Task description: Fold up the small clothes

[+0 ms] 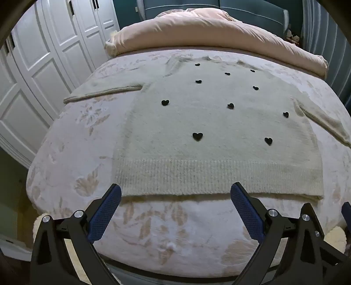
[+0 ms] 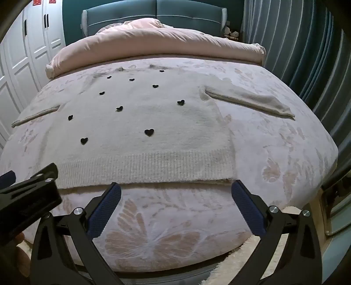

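A cream knit sweater (image 1: 208, 122) with small black hearts lies flat and face up on the bed, ribbed hem nearest me, sleeves spread to both sides. It also shows in the right wrist view (image 2: 142, 122). My left gripper (image 1: 175, 193) is open and empty, just short of the hem's left half. My right gripper (image 2: 175, 190) is open and empty, just short of the hem's right corner. The left gripper's body (image 2: 28, 195) shows at the left edge of the right wrist view.
The bed (image 1: 153, 230) has a pale floral cover. A rolled pink duvet (image 1: 208, 32) lies across the far end before a teal headboard (image 2: 153, 13). White wardrobe doors (image 1: 43, 65) stand left, striped curtains (image 2: 296, 54) right. A fluffy rug (image 2: 241, 258) lies below the bed's near edge.
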The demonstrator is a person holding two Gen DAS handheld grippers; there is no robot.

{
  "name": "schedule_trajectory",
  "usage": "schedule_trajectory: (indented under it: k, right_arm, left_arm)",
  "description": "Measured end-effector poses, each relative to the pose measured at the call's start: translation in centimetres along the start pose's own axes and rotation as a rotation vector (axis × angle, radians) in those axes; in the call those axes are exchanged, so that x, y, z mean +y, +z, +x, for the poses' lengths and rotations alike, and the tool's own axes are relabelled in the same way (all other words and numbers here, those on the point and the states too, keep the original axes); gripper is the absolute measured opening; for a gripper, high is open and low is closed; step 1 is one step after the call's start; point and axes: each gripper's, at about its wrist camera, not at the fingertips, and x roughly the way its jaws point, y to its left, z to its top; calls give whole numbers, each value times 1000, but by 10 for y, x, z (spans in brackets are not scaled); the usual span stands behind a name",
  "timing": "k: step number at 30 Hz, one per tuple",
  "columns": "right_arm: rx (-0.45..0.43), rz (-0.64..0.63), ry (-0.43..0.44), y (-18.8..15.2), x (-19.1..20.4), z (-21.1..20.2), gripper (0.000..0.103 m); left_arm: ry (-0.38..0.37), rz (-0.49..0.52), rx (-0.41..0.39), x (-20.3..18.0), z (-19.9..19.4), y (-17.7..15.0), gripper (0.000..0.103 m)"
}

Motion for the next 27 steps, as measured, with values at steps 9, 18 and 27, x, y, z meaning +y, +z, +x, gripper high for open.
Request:
schedule_trajectory:
  k: [9,18,27]
  right_arm:
    - [4,22,11,0,-2,-1,98]
    - [6,37,-8,3,-10,-3,98]
    - [0,22,-1,5,-7,-3,98]
  left_arm:
    - [45,23,-37,-6,-5,-3,98]
    - [52,18,-43,-4,-4,-1,98]
    - [44,38,-41,-4,-4,-1,98]
